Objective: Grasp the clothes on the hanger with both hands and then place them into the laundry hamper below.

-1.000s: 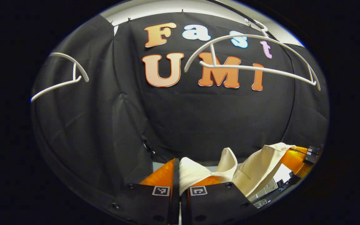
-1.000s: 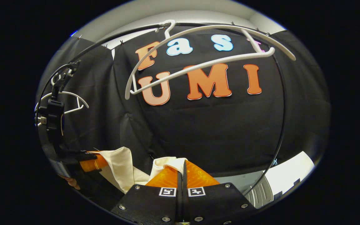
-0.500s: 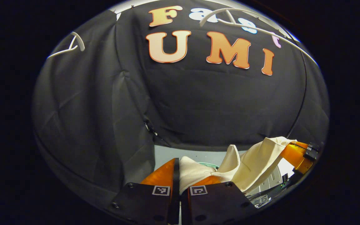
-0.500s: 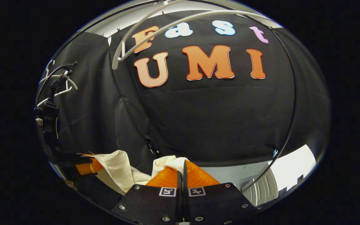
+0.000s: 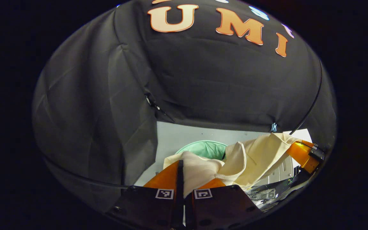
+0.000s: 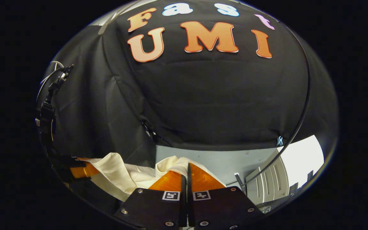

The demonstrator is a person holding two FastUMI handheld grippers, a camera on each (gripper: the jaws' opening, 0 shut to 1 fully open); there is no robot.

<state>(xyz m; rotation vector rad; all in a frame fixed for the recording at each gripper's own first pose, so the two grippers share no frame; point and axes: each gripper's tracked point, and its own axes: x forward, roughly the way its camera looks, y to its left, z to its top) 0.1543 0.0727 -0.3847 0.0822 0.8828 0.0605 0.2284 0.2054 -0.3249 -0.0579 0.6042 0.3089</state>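
Observation:
A cream garment (image 5: pixel 254 159) hangs stretched between both grippers, free of any hanger. My left gripper (image 5: pixel 182 172) is shut on one bunched end of it, low in the left gripper view. The far end runs right to my right gripper (image 5: pixel 303 153). In the right gripper view, my right gripper (image 6: pixel 187 169) is shut on a fold of the garment (image 6: pixel 120 172), which trails left to the left gripper (image 6: pixel 80 171). A mint-green laundry hamper (image 5: pixel 204 148) stands on the floor just beyond and below the cloth, partly hidden by it.
Pale grey floor (image 5: pixel 184 134) shows under the hem of the black cloth wall (image 5: pixel 222 83). A thin black cable (image 6: pixel 302 105) curves down the right side. A white slatted panel (image 6: pixel 273 185) stands at the lower right.
Both grippers have come down with the garment held between them. The white hangers have slid up out of the views, and the floor and green hamper have come into sight.

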